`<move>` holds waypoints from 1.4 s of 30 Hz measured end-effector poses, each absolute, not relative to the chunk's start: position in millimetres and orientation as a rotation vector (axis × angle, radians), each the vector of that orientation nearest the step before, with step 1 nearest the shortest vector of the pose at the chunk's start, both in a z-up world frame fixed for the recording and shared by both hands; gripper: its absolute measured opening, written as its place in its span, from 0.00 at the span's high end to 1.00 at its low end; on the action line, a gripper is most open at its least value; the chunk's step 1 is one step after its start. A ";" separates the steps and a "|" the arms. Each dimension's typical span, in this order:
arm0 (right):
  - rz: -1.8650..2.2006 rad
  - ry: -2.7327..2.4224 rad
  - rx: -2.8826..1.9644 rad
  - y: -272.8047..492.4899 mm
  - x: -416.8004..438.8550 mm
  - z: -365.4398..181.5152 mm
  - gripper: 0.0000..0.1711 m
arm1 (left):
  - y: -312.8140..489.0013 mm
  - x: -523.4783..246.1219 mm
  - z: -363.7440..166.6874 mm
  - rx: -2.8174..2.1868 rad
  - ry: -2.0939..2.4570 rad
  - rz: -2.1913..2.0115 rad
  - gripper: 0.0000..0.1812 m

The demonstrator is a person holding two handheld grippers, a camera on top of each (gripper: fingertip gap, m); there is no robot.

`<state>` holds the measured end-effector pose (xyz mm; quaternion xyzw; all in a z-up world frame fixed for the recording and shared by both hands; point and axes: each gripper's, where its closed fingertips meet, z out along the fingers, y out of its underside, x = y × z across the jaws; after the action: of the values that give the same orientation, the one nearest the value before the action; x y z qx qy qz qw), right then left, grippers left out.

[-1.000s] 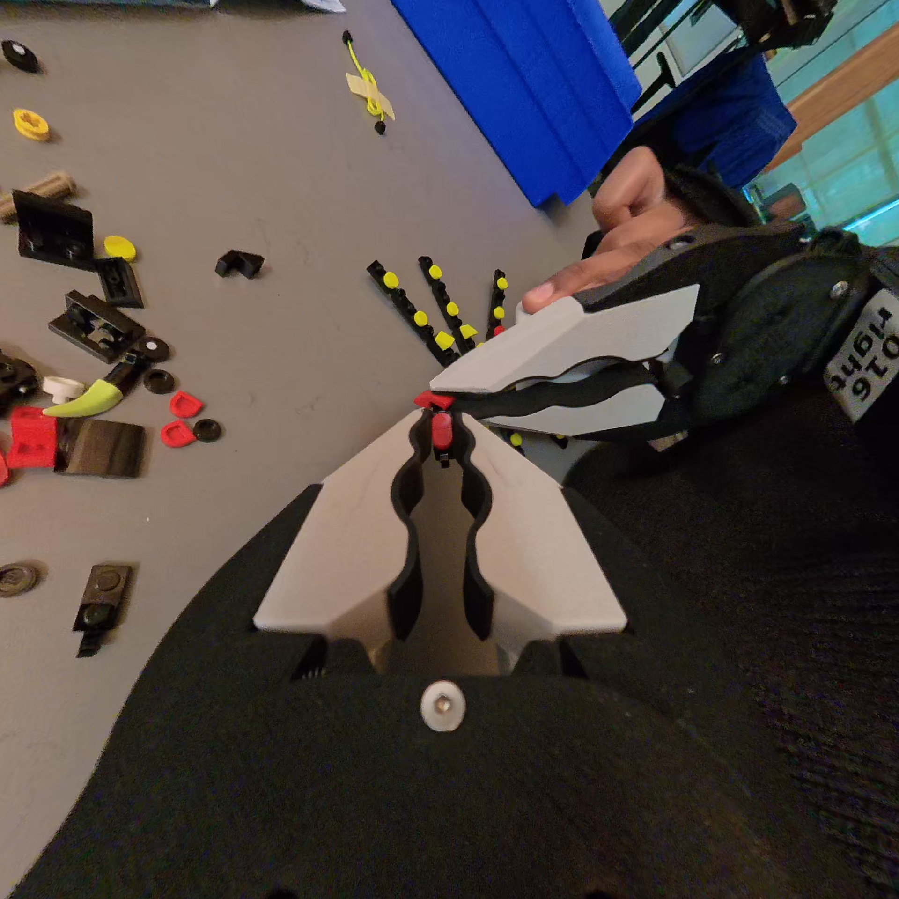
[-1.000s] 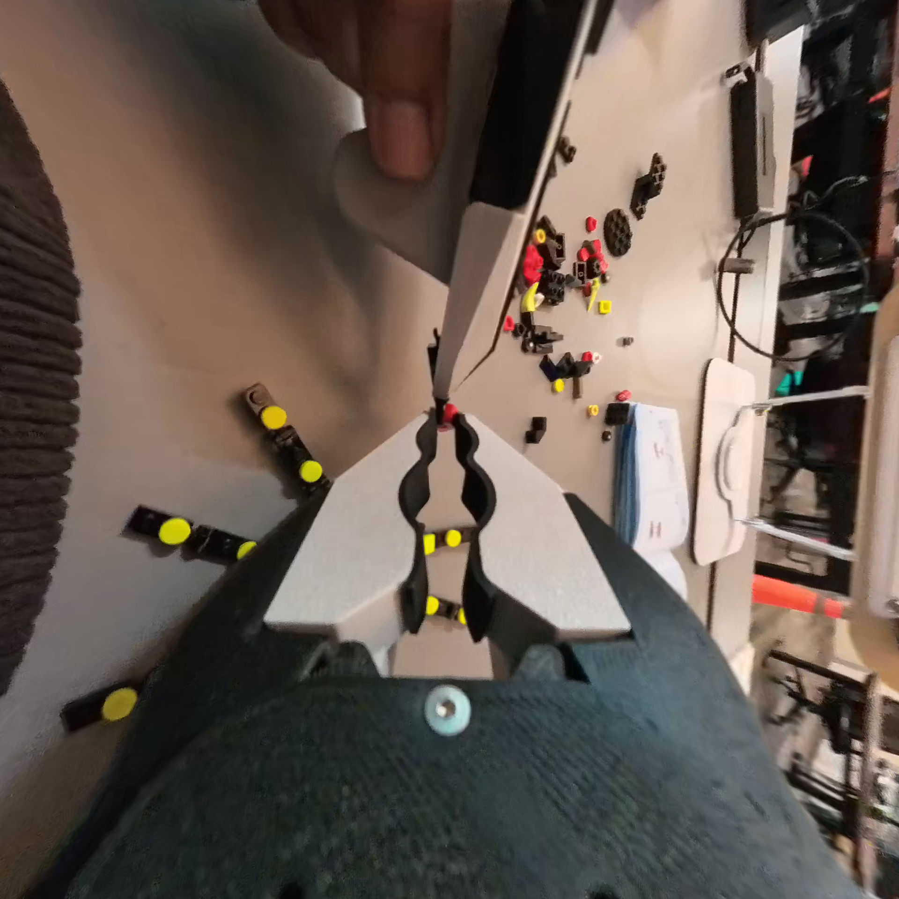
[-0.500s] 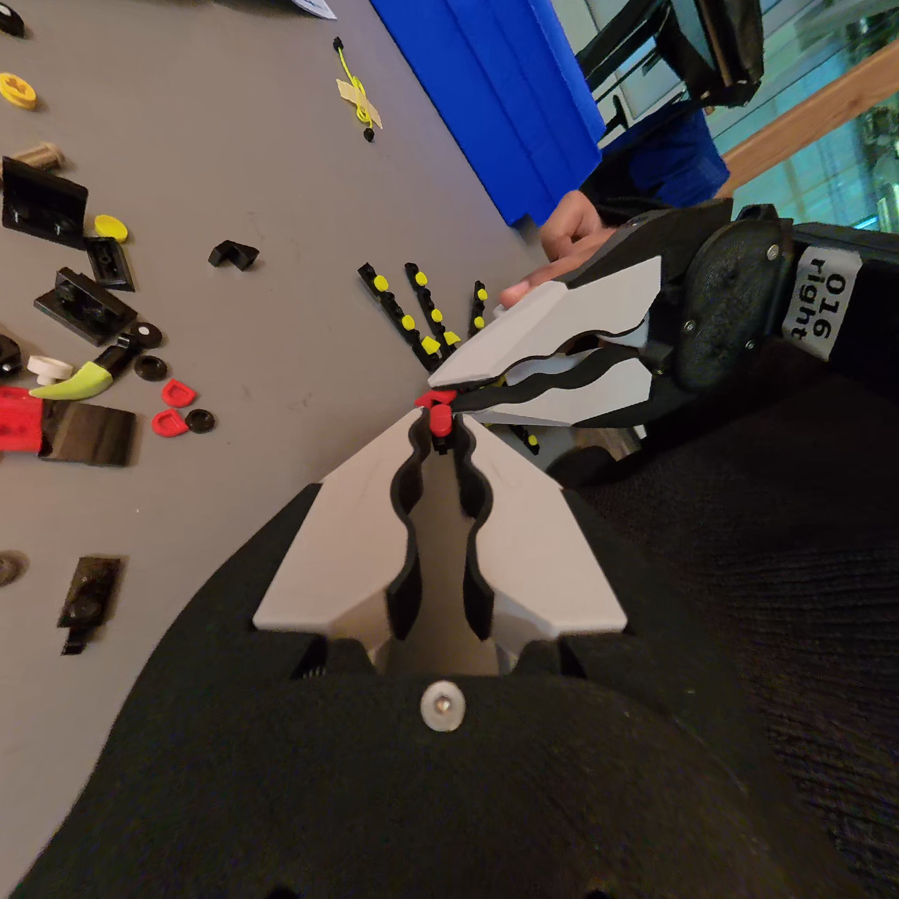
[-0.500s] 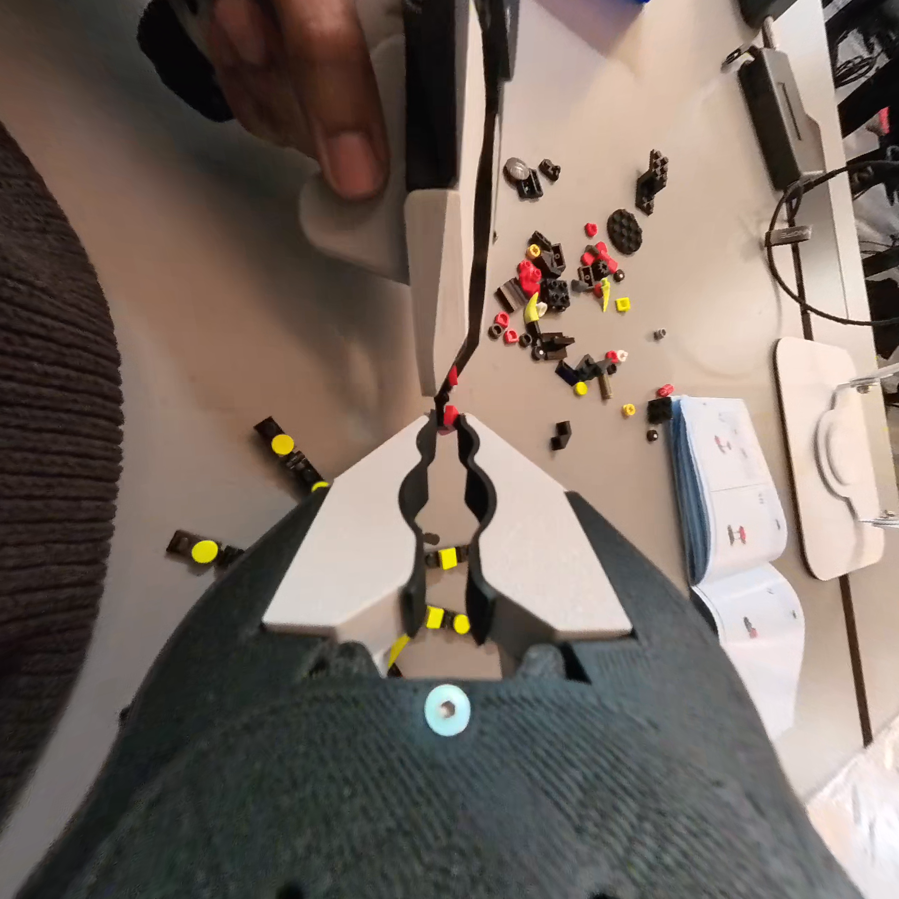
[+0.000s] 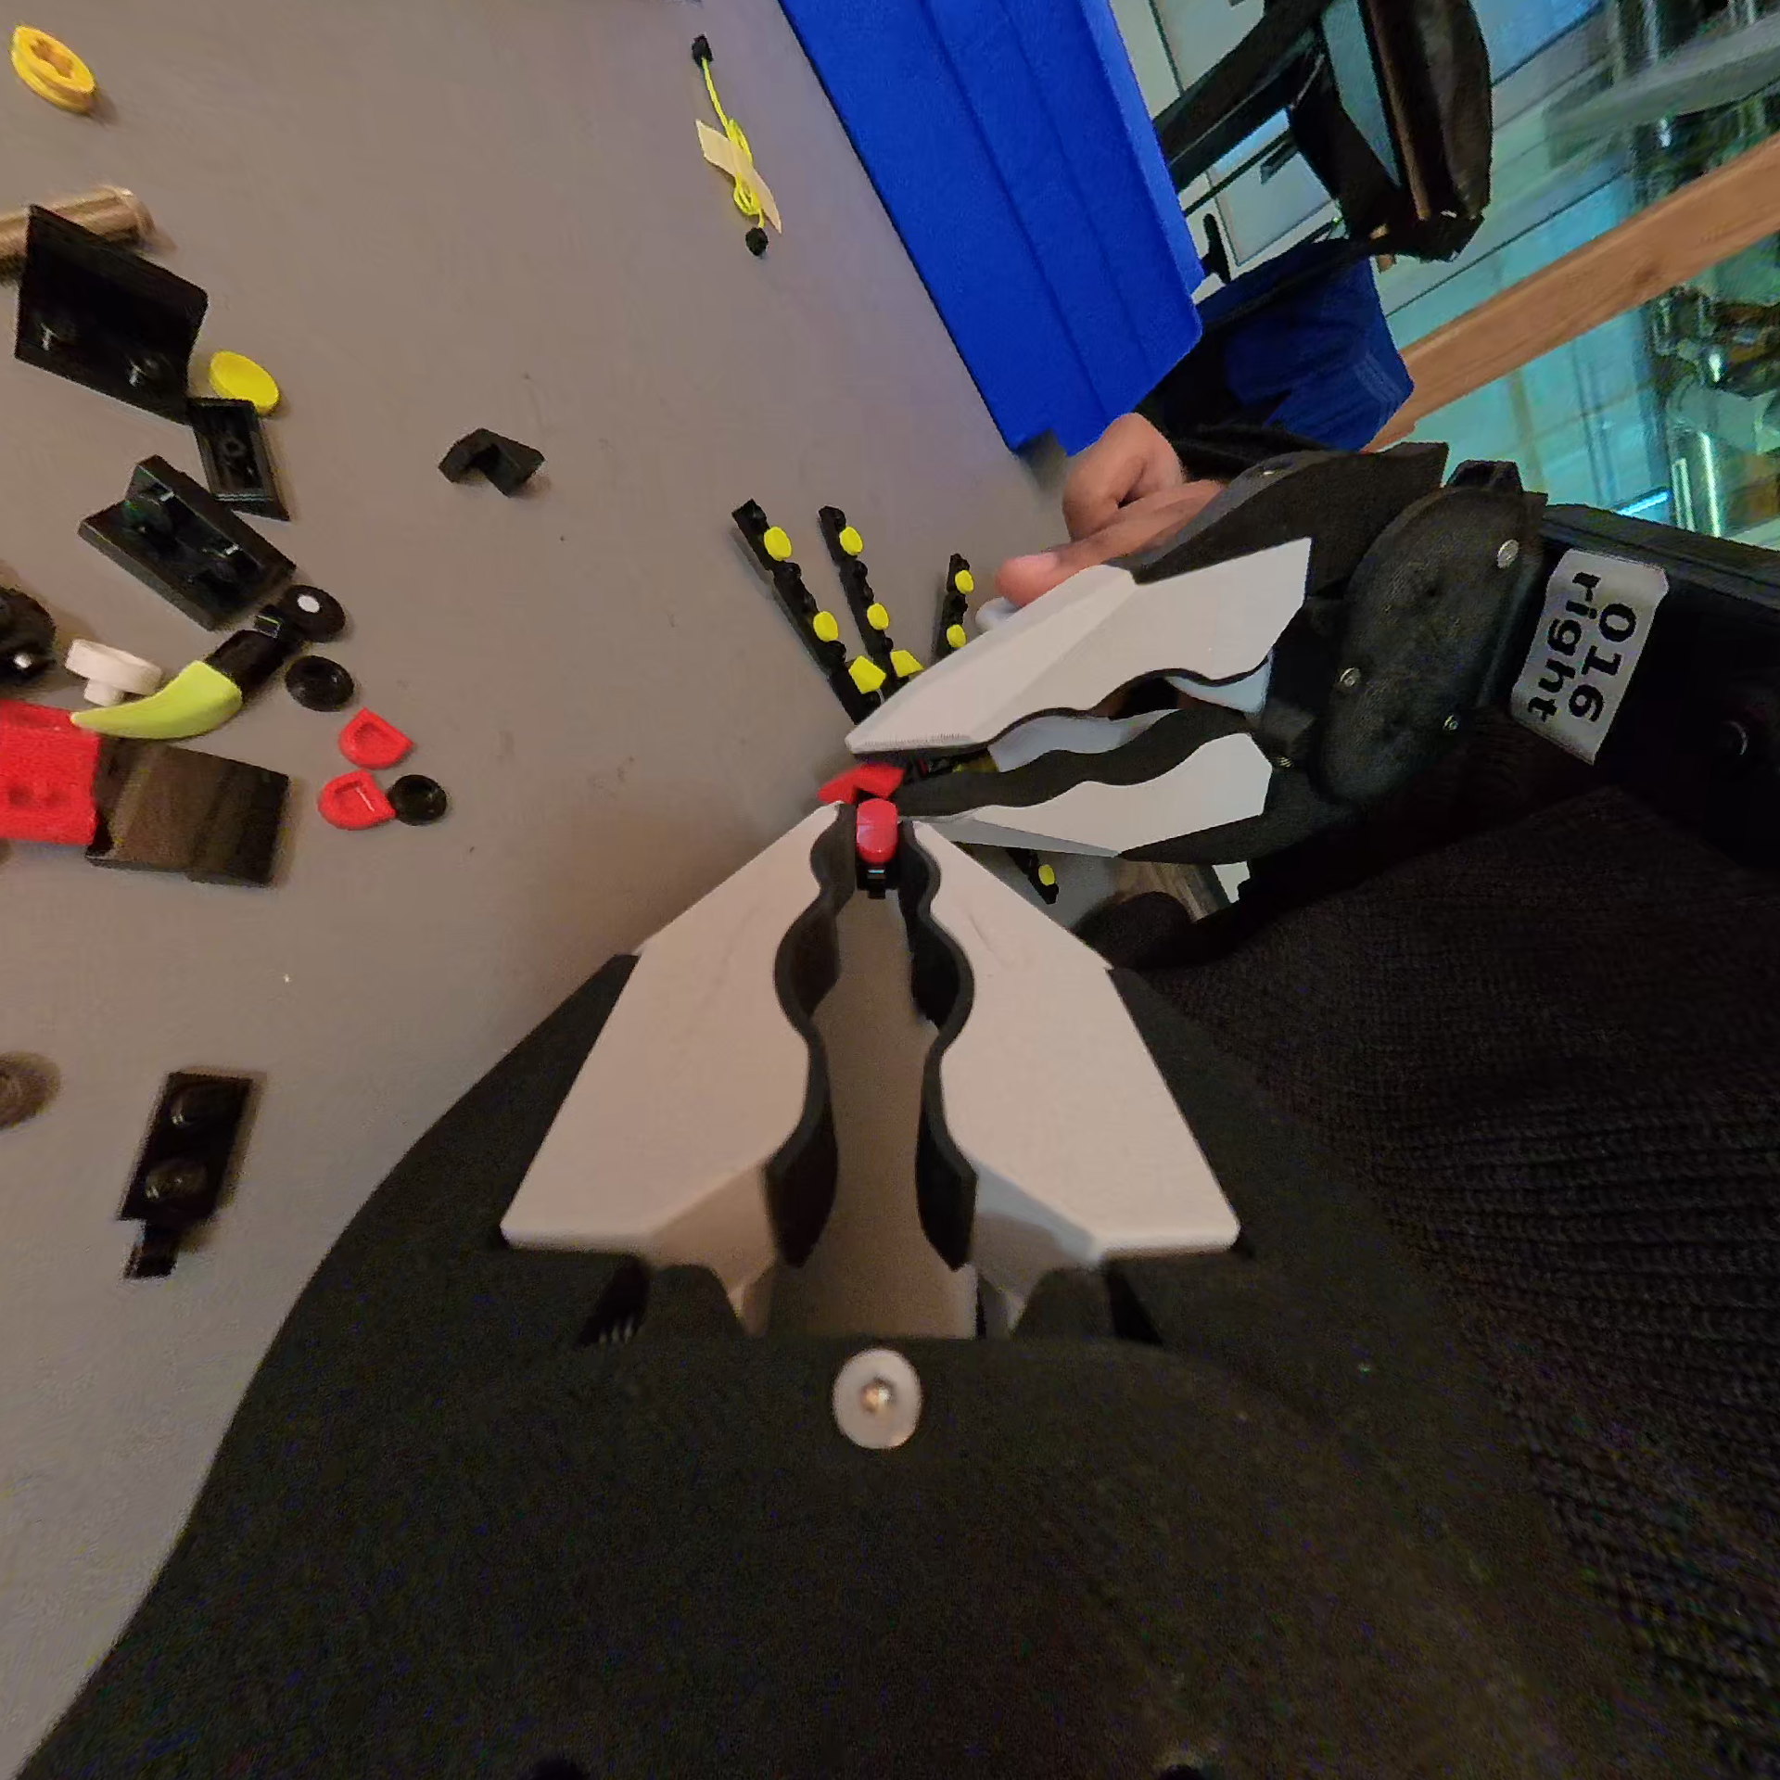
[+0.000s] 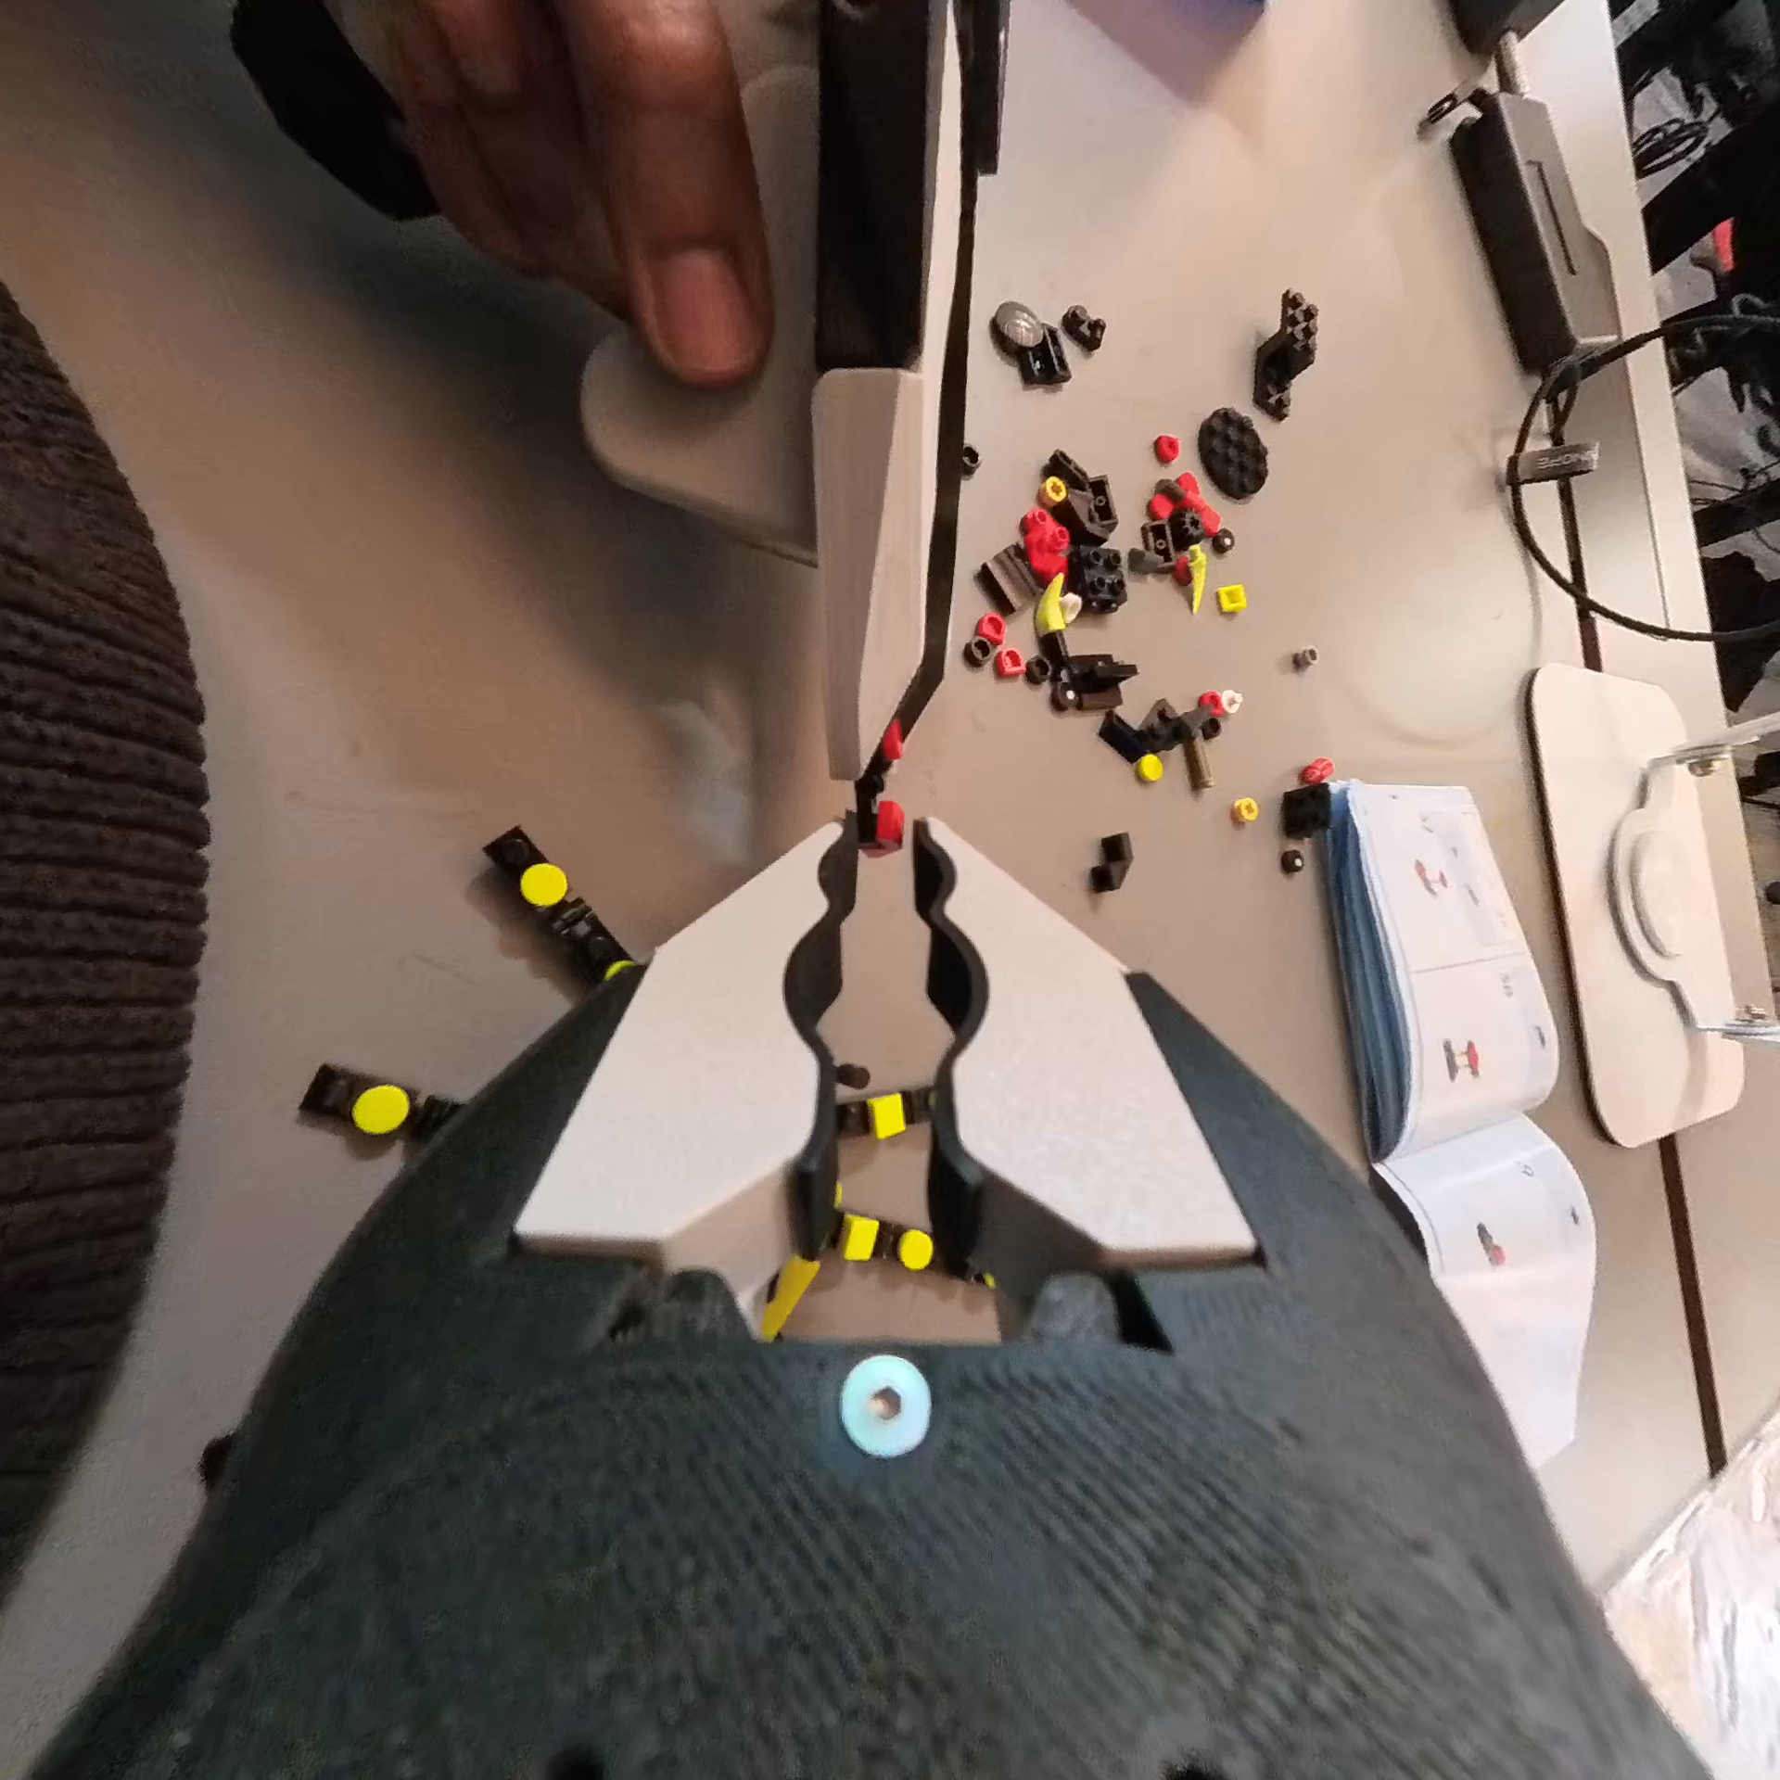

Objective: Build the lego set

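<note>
My left gripper [image 5: 872, 819] is shut on a small red-and-black lego assembly [image 5: 875, 840], held above the grey table [image 5: 539, 289]. My right gripper [image 5: 872, 766] comes in from the right, its tips against the left gripper's tips, with a red piece [image 5: 855, 782] at them. In the right wrist view my right gripper [image 6: 886, 833] has its jaws slightly parted around the red piece [image 6: 888, 824]. That piece sits on the end of the thin black part [image 6: 949, 482] held by the left gripper [image 6: 872, 771]. It touches only the left finger.
Black strips with yellow studs [image 5: 819, 616] lie under the grippers. Loose pieces [image 6: 1088, 568] are scattered beyond, with red tiles [image 5: 366, 771] and a yellow-green claw [image 5: 164, 708]. An instruction booklet [image 6: 1445, 963] lies on the right. A blue box [image 5: 1011, 193] stands at the back. A hand [image 6: 674, 193] holds the left gripper. My left and right fingertips are right by each other.
My right gripper's jaws, shut on the red piece before, have parted a little. The red piece now stays on the assembly in the left gripper. Both grippers have shifted slightly.
</note>
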<state>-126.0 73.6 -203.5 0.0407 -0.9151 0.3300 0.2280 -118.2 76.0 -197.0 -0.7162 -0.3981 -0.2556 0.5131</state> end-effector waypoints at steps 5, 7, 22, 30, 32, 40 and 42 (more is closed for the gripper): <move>0.891 -2.505 0.119 74.0 -127.6 -203.1 0.93 | 75.9 -118.3 -196.8 -1.721 -0.957 -0.615 0.97; 0.889 -2.489 0.129 74.3 -128.9 -202.3 0.92 | 75.8 -118.2 -195.9 -1.714 -0.956 -0.621 0.97; 1.130 -2.403 0.205 76.0 -124.8 -179.8 0.88 | 75.7 -118.7 -177.9 -1.593 -0.923 -0.706 0.97; 1.293 -2.413 0.232 75.2 -116.6 -169.9 0.79 | 77.0 -113.4 -167.0 -1.529 -0.882 -0.798 0.97; 1.299 -2.385 0.233 75.5 -118.2 -167.6 0.81 | 77.5 -111.9 -165.3 -1.523 -0.871 -0.812 0.98; 1.519 -2.112 0.228 90.3 -121.0 -132.1 0.92 | 76.8 -110.5 -156.3 -1.487 -0.837 -0.831 0.98; 1.465 -2.129 0.225 92.7 -125.3 -138.9 0.90 | 75.9 -112.4 -158.3 -1.506 -0.842 -0.806 0.98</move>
<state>-125.3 92.7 -138.9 0.0835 -0.7901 0.5437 0.2703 -112.4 75.9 -158.3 -0.6441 -0.3604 -0.3448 0.5800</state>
